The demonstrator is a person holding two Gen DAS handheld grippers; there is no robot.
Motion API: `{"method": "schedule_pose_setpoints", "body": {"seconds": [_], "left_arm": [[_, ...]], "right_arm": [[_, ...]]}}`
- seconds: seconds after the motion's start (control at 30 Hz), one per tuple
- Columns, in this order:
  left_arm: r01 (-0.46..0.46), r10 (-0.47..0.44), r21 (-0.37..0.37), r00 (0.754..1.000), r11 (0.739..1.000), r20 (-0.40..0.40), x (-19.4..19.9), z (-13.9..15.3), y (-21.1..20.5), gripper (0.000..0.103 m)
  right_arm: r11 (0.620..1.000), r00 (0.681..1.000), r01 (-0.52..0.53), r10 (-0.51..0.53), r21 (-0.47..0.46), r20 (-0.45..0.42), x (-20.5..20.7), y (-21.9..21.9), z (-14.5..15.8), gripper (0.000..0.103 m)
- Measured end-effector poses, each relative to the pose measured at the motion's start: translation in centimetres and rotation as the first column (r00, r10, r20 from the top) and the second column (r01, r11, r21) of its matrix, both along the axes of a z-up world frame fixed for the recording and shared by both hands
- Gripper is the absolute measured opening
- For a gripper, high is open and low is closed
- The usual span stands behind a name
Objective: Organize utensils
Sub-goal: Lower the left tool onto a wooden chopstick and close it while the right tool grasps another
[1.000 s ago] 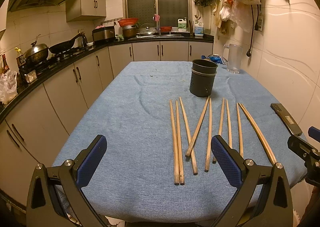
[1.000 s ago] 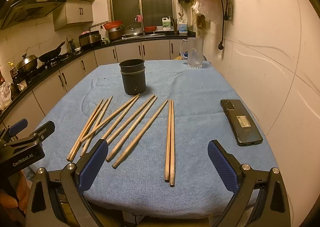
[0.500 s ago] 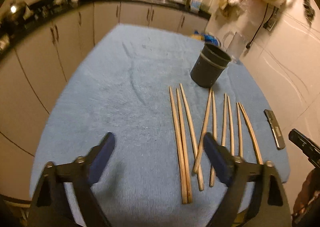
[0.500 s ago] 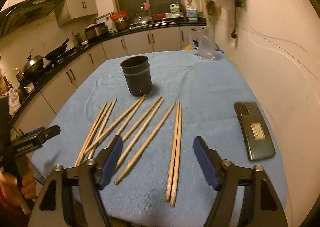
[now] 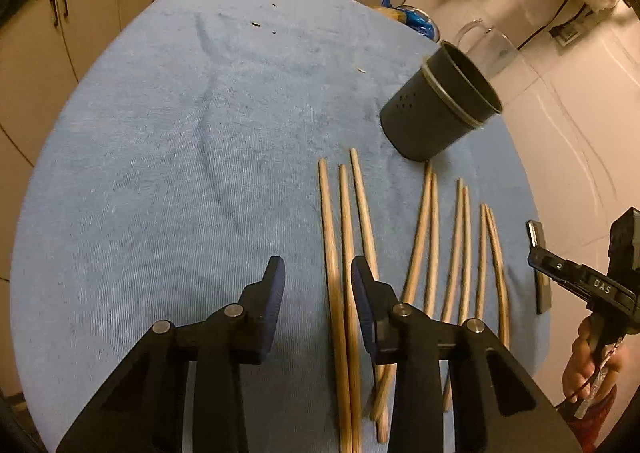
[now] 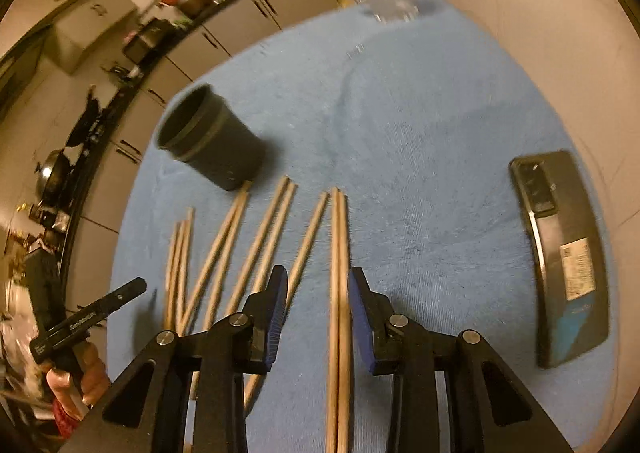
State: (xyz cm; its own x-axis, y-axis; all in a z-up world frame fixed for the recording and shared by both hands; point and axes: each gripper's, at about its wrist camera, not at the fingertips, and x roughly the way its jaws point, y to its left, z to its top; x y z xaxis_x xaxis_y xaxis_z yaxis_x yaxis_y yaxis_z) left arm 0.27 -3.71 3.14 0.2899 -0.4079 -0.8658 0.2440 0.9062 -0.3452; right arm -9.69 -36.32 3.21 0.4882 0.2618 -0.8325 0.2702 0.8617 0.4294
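Several wooden chopsticks lie side by side on the blue cloth (image 5: pixel 160 193) in front of a dark utensil cup (image 5: pixel 432 121) (image 6: pixel 216 149). My left gripper (image 5: pixel 317 263) points down over the leftmost pair of chopsticks (image 5: pixel 338 237). Its jaws are closing, with the pair between them beside the right finger and a gap left to the other finger. My right gripper (image 6: pixel 317 271) points down over the rightmost pair (image 6: pixel 338 237). Its jaws are closing too, with that pair close to the right finger and not pinched.
A dark phone (image 6: pixel 560 253) lies on the cloth by the wall, right of the chopsticks. A clear glass jug (image 5: pixel 492 45) stands behind the cup. Cabinets run along the table's left side. A hand (image 5: pixel 588 365) holds the right gripper's handle.
Both grippers have tipped downward and moved forward over the chopsticks. Their jaws have narrowed from wide open, each now straddling a pair.
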Motion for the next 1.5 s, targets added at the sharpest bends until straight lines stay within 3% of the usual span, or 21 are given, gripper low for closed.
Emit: {"method": "schedule_pose_setpoints", "body": {"seconds": [0.4, 0.67, 0.9, 1.1, 1.23, 1.3, 1.33, 1.5], "left_arm": [[0.035, -0.033, 0.071, 0.999, 0.997, -0.025, 2.2, -1.3, -2.1, 0.025], [0.058, -0.059, 0.160, 0.998, 0.985, 0.003, 2.2, -1.4, -2.8, 0.012], [0.058, -0.062, 0.190, 0.998, 0.980, 0.016, 2.4, -1.4, -3.6, 0.012], [0.060, -0.077, 0.262, 0.995, 0.963, 0.056, 1.8, -1.4, -4.8, 0.012], [0.055, -0.085, 0.300, 0.992, 0.952, 0.089, 1.2, -1.3, -5.5, 0.010], [0.051, -0.081, 0.286, 0.993, 0.957, 0.092, 1.0, -1.2, -5.3, 0.006], [0.049, -0.075, 0.264, 0.993, 0.963, 0.087, 1.1, -1.1, -5.0, 0.006], [0.033, -0.051, 0.162, 0.993, 0.986, 0.106, 0.5, 0.5, -3.1, 0.006]], "right_arm": [[0.999, 0.998, -0.024, 0.021, -0.043, -0.067, 2.8, -0.1, -2.4, 0.019], [0.995, 0.995, -0.043, 0.035, -0.088, -0.092, 3.7, 0.1, -2.9, 0.019], [0.992, 0.991, -0.064, 0.052, -0.107, -0.120, 4.6, 0.3, -3.6, 0.019], [0.977, 0.986, -0.096, 0.067, -0.191, -0.156, 5.3, 0.9, -3.7, 0.019], [0.940, 0.978, -0.158, 0.108, -0.301, -0.176, 6.3, 3.0, -3.5, 0.019], [0.919, 0.975, -0.186, 0.130, -0.347, -0.179, 6.4, 3.9, -3.4, 0.017], [0.916, 0.974, -0.197, 0.142, -0.348, -0.178, 6.5, 4.1, -3.3, 0.008], [0.951, 0.989, -0.136, 0.113, -0.279, -0.095, 5.6, 2.8, -1.7, 0.007]]}}
